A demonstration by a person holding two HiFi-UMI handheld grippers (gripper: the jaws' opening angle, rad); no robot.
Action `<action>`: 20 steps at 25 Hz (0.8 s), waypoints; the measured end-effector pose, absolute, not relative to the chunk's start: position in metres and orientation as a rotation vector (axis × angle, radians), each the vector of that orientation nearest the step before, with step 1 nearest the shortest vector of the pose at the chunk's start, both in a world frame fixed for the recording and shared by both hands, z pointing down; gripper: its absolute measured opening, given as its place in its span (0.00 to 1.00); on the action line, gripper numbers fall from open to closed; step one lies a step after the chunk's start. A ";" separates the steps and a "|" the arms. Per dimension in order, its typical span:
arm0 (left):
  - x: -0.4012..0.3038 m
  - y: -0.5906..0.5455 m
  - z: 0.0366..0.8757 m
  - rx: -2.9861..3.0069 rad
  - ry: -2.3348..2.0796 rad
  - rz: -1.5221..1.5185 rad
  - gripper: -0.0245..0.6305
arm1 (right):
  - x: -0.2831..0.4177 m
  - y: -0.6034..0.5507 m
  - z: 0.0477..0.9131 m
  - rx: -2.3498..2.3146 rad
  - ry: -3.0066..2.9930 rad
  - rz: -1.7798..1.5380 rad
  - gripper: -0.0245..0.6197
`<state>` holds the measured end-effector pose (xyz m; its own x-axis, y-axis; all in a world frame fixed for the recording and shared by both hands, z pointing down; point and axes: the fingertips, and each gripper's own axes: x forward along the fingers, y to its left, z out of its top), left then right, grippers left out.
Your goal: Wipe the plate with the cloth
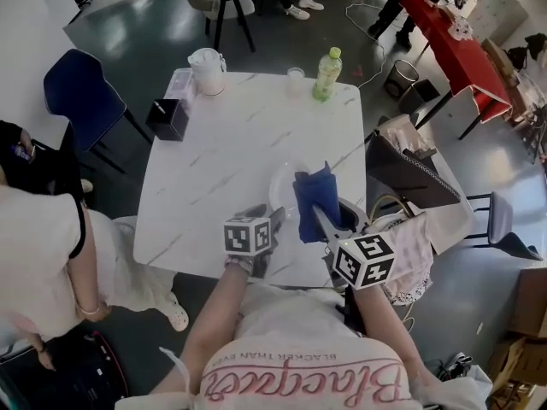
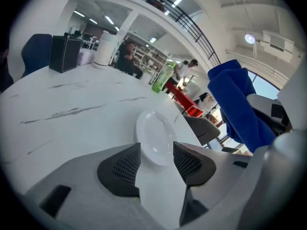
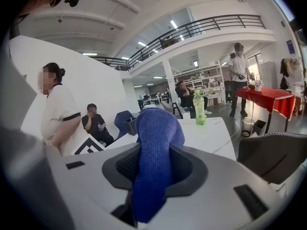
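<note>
1. Plate (image 1: 282, 186): white and shallow. It lies flat on the desk (image 1: 222, 143), toward its near right edge.
2. Cloth (image 1: 314, 199): blue and knitted. It is bunched into a thick fold, and in the head view it stands over the plate's right part. Whether it touches the plate cannot be told.
3. Left hand-held gripper (image 2: 157, 163): its jaws stand wide with nothing clamped. It is aimed at the plate, whose near rim shows in the gap between the pads without touching either.
4. Right hand-held gripper (image 3: 154, 169): closed on the cloth, which fills the gap and sticks out beyond the jaws.
5. Handling of the plate, as a judgement: stiff, light, glazed and so slippery, and it may chip if knocked. The near rim is the natural place to pinch it. A flat plate may slide on the smooth desk unless steadied.
6. Handling of the cloth, as a judgement: soft, limp and light. The free end beyond the jaws is the part that should meet the plate.
7. Writing: the shirt (image 1: 299, 374) reads "BLACKER THAN EVER", seen upside down. The larger script below it is unclear.
8. The label on the green bottle (image 1: 326, 73), at the far edge, is too small to read.
</note>
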<state>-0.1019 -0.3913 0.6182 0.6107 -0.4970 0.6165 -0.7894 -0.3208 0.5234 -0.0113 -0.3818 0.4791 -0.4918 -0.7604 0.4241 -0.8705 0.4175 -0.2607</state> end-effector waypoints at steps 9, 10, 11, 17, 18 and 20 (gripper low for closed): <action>-0.097 -0.404 0.653 1.863 -1.112 0.484 0.33 | 0.002 -0.388 0.492 1.362 -2.424 0.691 0.22; -0.096 -0.406 0.654 1.858 -1.128 0.485 0.33 | 0.005 -0.388 0.493 1.362 -2.421 0.697 0.22; -0.096 -0.407 0.654 1.857 -1.143 0.488 0.33 | 0.008 -0.388 0.494 1.362 -2.418 0.702 0.22; -0.090 -0.408 0.659 1.879 -1.238 0.648 0.32 | 0.022 -0.384 0.498 1.362 -2.407 0.717 0.22; -0.089 -0.408 0.661 1.886 -1.254 0.703 0.32 | 0.024 -0.384 0.498 1.365 -2.408 0.720 0.22; -0.087 -0.408 0.662 1.897 -1.282 0.796 0.31 | 0.026 -0.384 0.497 1.369 -2.410 0.724 0.22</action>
